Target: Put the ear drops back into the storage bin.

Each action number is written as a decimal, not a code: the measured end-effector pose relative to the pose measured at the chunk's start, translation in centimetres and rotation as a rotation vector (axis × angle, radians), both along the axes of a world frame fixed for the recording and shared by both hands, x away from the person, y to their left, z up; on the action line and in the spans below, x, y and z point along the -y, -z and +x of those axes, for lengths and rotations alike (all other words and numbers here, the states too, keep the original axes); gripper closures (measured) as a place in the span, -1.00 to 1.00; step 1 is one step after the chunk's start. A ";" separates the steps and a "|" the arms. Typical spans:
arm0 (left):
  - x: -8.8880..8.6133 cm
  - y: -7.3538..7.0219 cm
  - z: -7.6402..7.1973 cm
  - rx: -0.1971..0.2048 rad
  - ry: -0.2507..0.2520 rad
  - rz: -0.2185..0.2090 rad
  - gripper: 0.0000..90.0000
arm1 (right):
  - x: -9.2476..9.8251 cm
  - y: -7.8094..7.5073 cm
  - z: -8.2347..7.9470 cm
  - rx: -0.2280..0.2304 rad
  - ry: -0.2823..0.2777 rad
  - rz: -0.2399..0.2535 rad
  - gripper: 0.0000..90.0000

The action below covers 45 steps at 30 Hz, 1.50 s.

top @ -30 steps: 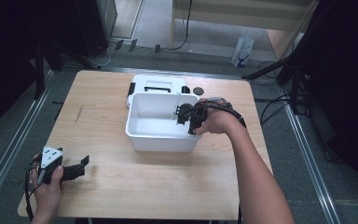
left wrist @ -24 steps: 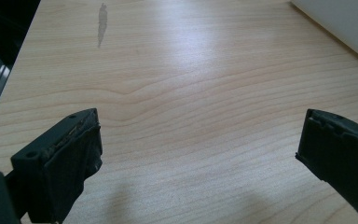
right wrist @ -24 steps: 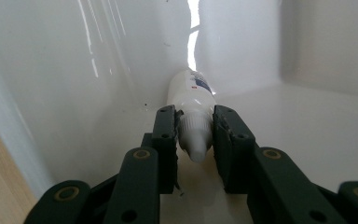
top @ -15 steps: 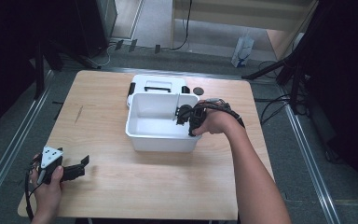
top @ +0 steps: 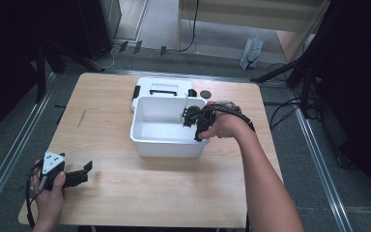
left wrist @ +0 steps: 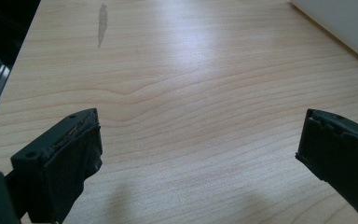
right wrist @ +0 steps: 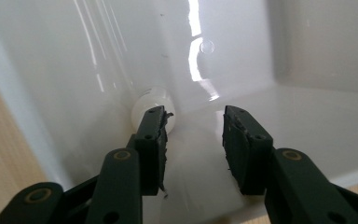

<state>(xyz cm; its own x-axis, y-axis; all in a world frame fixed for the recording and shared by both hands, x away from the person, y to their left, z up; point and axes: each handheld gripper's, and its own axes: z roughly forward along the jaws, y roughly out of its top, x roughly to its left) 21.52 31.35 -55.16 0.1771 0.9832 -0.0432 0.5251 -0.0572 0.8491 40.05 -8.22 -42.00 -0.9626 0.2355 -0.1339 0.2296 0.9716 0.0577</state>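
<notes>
A small white rounded object (right wrist: 151,106), partly hidden behind one jaw and hard to identify, lay inside the white tub (top: 150,141) against its wall. The right tongs (right wrist: 195,133) hung spread above it, unchanged from a second before. The left tongs (left wrist: 198,158) rested wide apart at the surface's (top: 101,111) near-left corner.

left gripper (top: 79,173): my chunky black one, grey three-cornered plate on top, black cable looping off the back
left jaws: thick black blocks, pads look pretty chewed up and ragged at the edges
right gripper (right wrist: 193,140): also black, slim linked arms with brass-coloured round pivots
right pads: rough, frayed rubber, small screw holes in the sides
arms: bare, no sleeves
</notes>
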 end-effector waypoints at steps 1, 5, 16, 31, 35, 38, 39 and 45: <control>0.0 0.0 0.0 -0.001 -0.001 0.001 -0.99 | 0.0 -0.3 -0.1 -0.004 0.003 0.009 0.27; 0.0 0.0 0.0 0.002 -0.002 0.003 -0.99 | 0.0 -1.4 -0.6 0.012 0.002 0.035 0.11; 0.0 0.0 0.0 0.000 -0.001 0.005 -0.99 | 0.1 -4.8 -1.4 0.051 0.127 0.091 -0.48; 0.0 0.0 0.0 0.002 -0.001 0.005 -0.99 | 2.2 -5.1 -2.7 0.059 0.219 0.123 -1.00; 0.1 0.0 0.0 0.004 -0.002 0.006 -0.99 | 3.3 -4.6 -2.9 0.058 0.233 0.126 -1.00; 0.1 0.0 0.0 0.002 -0.003 0.006 -0.99 | 4.2 -4.1 -3.2 0.048 0.245 0.130 -1.00; 0.1 0.0 0.0 0.002 -0.003 0.005 -0.99 | 4.5 -3.9 -3.2 0.045 0.244 0.128 -1.00; 0.1 0.0 0.0 0.001 -0.002 0.008 -0.99 | 6.2 -2.4 -3.6 0.028 0.271 0.136 -1.00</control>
